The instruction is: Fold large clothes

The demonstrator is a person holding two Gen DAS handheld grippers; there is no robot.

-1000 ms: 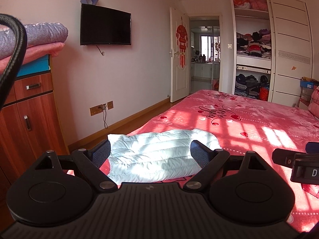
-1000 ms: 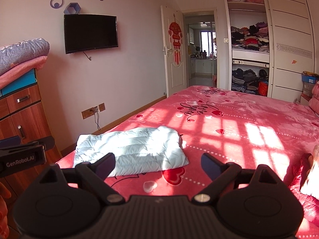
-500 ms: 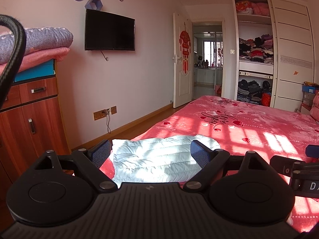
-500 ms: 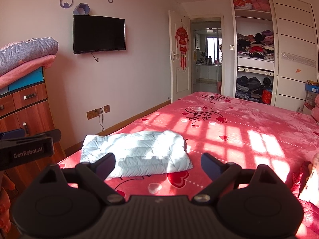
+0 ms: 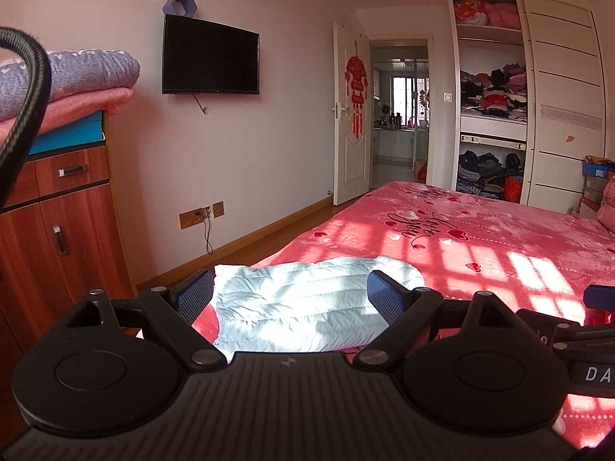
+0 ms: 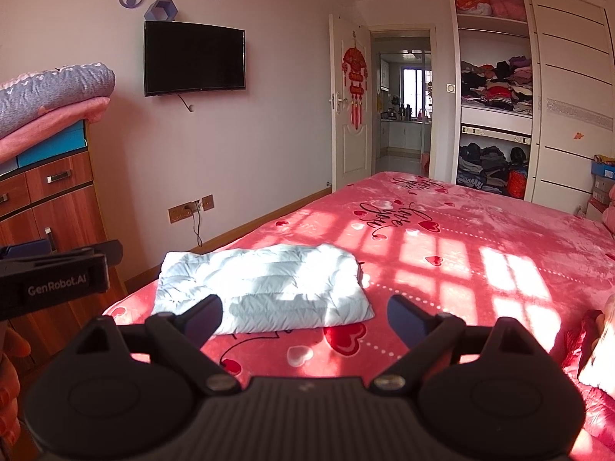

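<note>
Two claws, both mine, and both stand with fingers wide apart, gripping nothing. My left gripper (image 5: 290, 297) hovers above the near corner of the bed (image 5: 499, 246), and the folded pale-blue puffer jacket (image 5: 307, 303) lies straight ahead at 12 o'clock, framed between its pads; my own black housing covers the jacket's near edge. From my right gripper (image 6: 305, 317) the same jacket (image 6: 265, 286) sits at about 11 o'clock on the red heart-print cover, lying flat, clear of both fingers.

At 9 o'clock stands a wooden cabinet (image 5: 65, 230) with stacked quilts (image 5: 84, 77) on top; a thick black cable (image 5: 27, 92) cuts across them in the left view. A wall-mounted television (image 5: 210, 60) hangs at 11 o'clock, an open white door (image 5: 351, 115) at 12, and an open wardrobe (image 5: 492, 115) stuffed with clothes at 1 o'clock. Boxes (image 5: 595, 180) pile up at 3 o'clock, cut off by the frame.

Part of my right gripper's body juts in at 3 o'clock of the left view, its lettering cut short. Something pink and cream (image 6: 592, 357) bunches at the right view's 4 o'clock edge; I cannot make out what it is.
</note>
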